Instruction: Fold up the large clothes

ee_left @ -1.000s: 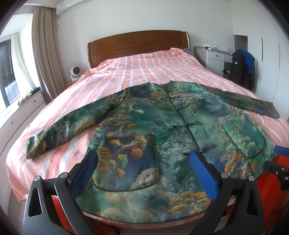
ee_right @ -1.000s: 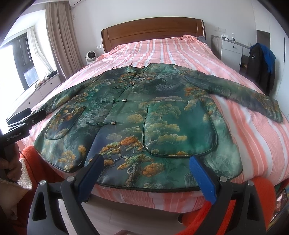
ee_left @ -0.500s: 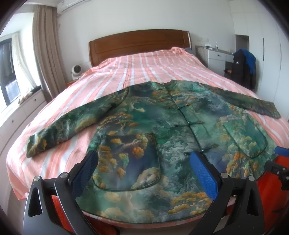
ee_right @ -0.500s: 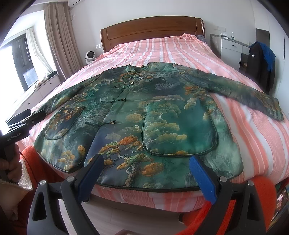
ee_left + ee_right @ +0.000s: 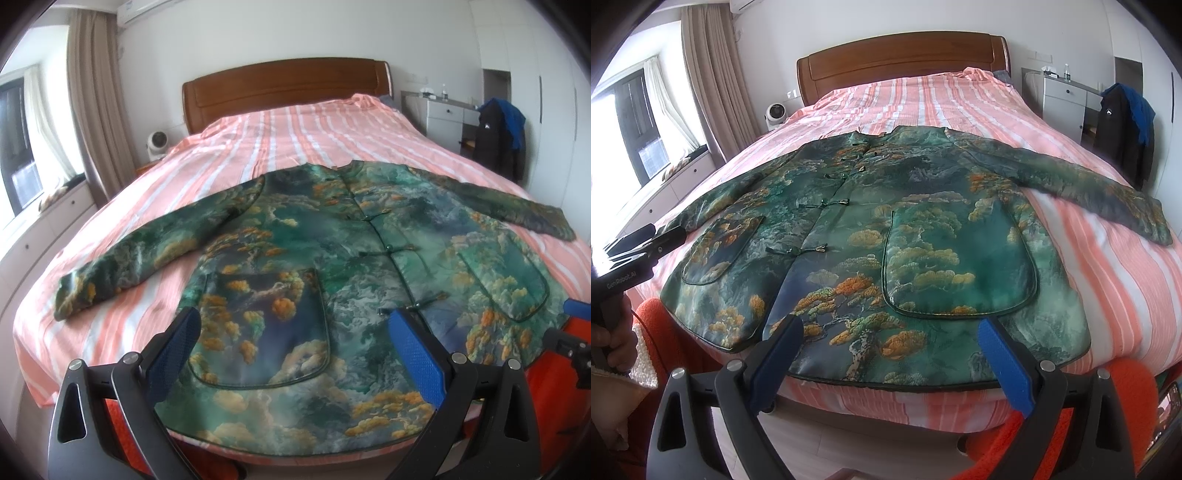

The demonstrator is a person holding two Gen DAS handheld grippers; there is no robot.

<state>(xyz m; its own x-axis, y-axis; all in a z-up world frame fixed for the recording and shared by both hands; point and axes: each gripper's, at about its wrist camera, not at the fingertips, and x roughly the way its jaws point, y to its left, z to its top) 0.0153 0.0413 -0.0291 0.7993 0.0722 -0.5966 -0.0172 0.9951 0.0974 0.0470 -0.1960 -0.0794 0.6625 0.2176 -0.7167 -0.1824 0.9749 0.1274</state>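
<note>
Left wrist view. The green printed jacket (image 5: 332,266) is lying front-up and fully spread on the striped bedspread (image 5: 295,129), hem running along the foot edge of the bed, collar pointing toward the headboard (image 5: 284,88). The left gripper (image 5: 295,343) is hovering released over the hem, blue pads (image 5: 417,354) wide apart, nothing between them. One sleeve (image 5: 140,258) is stretching out toward the window-side edge of the bed. The tip of the right gripper is peeking in at the far right border.

Right wrist view. The right gripper (image 5: 890,354) is hovering just off the foot edge, jaws spread, empty, with the hem sitting directly ahead of it. The jacket (image 5: 871,229) is showing its knot buttons fastened down the front and a large patch pocket (image 5: 956,266).

Handling, as judgement: fabric is looking satiny and lightly padded, so probably slippery, soft and fairly bulky; a pinch on the piped hem corners or sleeve cuffs should be holding better than one on the smooth panel.

View differences: only the right wrist view is showing the person's hand (image 5: 609,339) gripping the left gripper's handle, and the other sleeve (image 5: 1089,184) in full, reaching the wardrobe-side edge. Only the left wrist view is showing the window-side cuff.
</note>
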